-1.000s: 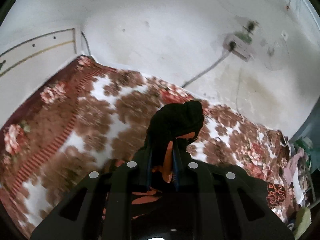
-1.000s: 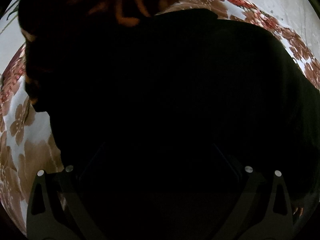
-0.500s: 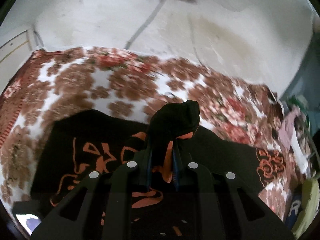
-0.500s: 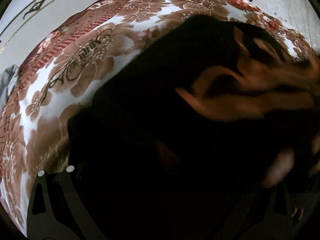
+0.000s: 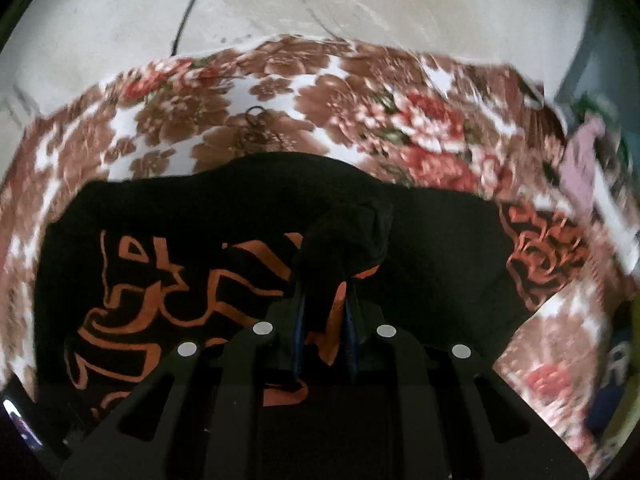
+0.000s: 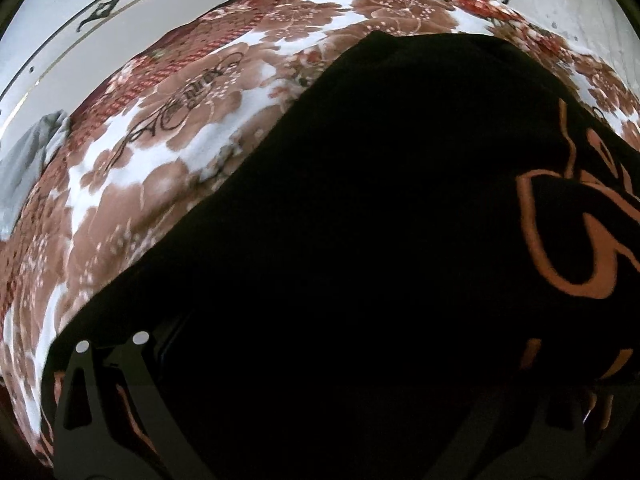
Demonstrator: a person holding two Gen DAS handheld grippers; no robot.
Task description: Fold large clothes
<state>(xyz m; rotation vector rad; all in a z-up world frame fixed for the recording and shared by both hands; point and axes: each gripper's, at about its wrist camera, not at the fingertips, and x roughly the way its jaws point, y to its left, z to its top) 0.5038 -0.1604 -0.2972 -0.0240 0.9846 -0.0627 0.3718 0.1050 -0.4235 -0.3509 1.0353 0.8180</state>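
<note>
Left tongs (image 5: 324, 300) swung over bed, clamping black garment (image 5: 248, 208), orange lettering illegible, right tongs' state hidden.

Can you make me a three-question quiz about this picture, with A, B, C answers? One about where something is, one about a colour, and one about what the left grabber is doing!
1. Where does the black shirt lie?
A. on the flowered blanket
B. on a bare wooden floor
C. hanging on the wall

2. What colour is the print on the shirt?
A. blue
B. orange
C. green

3. What is the left gripper doing?
A. standing wide open over nothing
B. holding a cup
C. pinching a bunch of the shirt

Answers:
1. A, the blanket's brown and red flowers show all around the shirt's edges.
2. B, orange lines run across the black cloth.
3. C, black and orange cloth sits bunched between its two close-set fingers.
</note>
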